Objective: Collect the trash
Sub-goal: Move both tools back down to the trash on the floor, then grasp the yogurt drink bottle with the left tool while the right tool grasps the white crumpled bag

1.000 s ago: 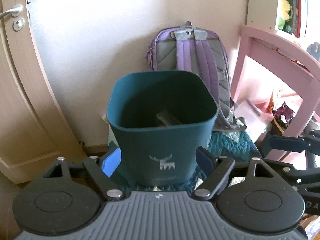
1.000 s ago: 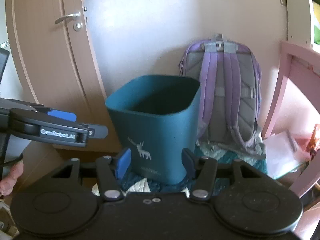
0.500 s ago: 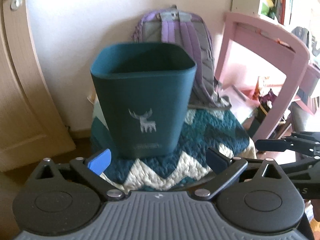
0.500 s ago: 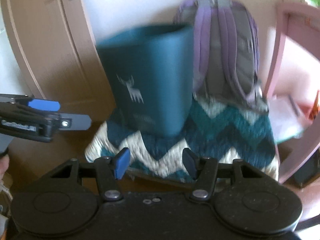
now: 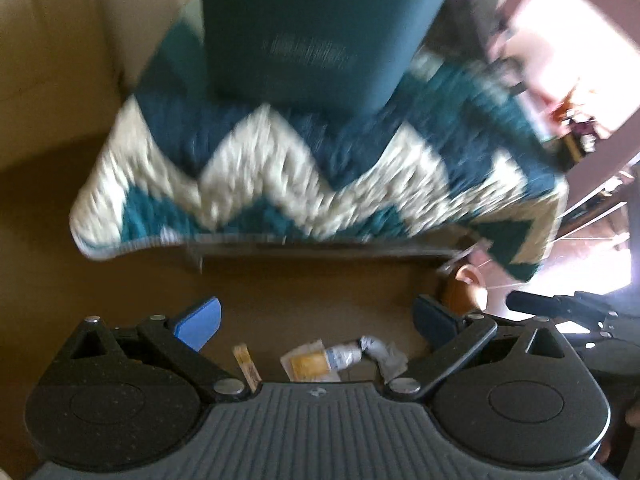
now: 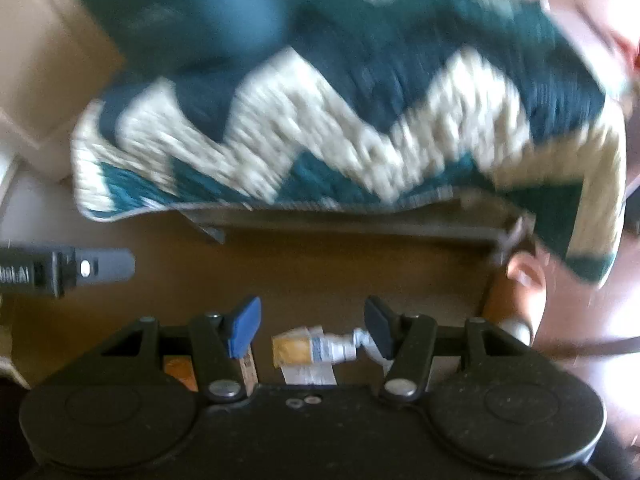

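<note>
Task progress: judged early; trash lies on the floor ungathered, nothing is held, and whether the bin already holds anything cannot be told.
Trash: a crumpled wrapper (image 5: 320,360) with a yellow and white-blue print, a small slim packet (image 5: 246,364) at its 9 o'clock, and an orange scrap (image 6: 180,372) half hidden behind the right gripper's linkage.
Bin: a teal bin (image 5: 316,28) stands at 12 o'clock on a teal-and-cream zigzag blanket (image 5: 256,160), well apart from the trash.
Left gripper (image 5: 316,320): jaws spread wide, empty, the wrapper on the floor between and beneath them.
Right gripper (image 6: 312,328): jaws partly spread, empty, framing the same wrapper.
Left to do: pinch each piece and carry it to the bin.
Surface: brown floor (image 5: 300,280); the blanket covers a low platform whose edge overhangs at 12 o'clock.
Room: pink furniture (image 5: 560,40) at 2 o'clock, a pale wooden panel at 10 o'clock; both views are motion-blurred.
</note>
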The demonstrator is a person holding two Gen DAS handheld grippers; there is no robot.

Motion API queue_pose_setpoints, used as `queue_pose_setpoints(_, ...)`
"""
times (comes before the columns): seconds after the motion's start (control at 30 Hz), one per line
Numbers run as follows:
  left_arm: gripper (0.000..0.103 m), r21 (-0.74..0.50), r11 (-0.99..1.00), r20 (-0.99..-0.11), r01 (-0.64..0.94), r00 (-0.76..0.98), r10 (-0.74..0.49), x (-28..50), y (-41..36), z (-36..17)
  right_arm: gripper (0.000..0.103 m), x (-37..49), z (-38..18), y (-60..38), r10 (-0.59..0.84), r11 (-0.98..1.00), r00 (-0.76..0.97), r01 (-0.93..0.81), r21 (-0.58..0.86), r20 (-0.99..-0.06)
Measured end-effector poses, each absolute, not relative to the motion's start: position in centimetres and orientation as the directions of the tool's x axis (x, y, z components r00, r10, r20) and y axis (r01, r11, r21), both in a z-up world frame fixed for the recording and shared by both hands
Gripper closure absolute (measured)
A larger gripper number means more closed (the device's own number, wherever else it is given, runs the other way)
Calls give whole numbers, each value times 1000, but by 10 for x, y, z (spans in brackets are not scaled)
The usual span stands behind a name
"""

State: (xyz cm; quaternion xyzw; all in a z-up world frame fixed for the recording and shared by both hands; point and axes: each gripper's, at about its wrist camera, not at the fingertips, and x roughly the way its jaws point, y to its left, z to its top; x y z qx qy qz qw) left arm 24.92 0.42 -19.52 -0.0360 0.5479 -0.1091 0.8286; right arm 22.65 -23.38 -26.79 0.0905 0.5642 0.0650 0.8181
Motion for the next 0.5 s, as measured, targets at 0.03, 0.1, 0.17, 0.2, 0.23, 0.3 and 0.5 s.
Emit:
queue_pose_setpoints(0.03, 0, -166, 978, -913, 122, 356, -200, 253, 2, -212, 46, 231, -281, -237, 211, 973, 326, 15, 229, -922)
queue_pose_setpoints(0.1, 0, -166, 981, -935, 100, 299, -189, 260, -1, -244, 46, 240, -308, -242, 216, 972, 268, 37, 234, -939)
queue_pose_setpoints(0.17, 0, -168, 980, -951, 108, 245, -190, 266, -8, -275, 46, 248, -331, -242, 208, 976, 224, 18, 218, -952)
queue_pose_setpoints(0.2, 0, -161, 978, -957, 133, 222, -187, 268, -13, -290, 46, 253, -345, -242, 196, 980, 188, 7, 201, -962)
queue_pose_setpoints(0.23, 0, -144, 975, -964, 168, 197, -177, 271, -18, -304, 46, 257, -356, -243, 187, 982, 163, -1, 189, -969)
queue_pose_setpoints(0.3, 0, -101, 967, -974, 235, 176, -144, 277, -28, -330, 46, 265, -381, -246, 171, 985, 113, -12, 170, -979)
queue_pose_setpoints(0.5, 0, -82, 932, -987, 352, 100, -125, 294, -41, -398, 46, 275, -453, -248, 137, 988, -24, -75, 138, -990)
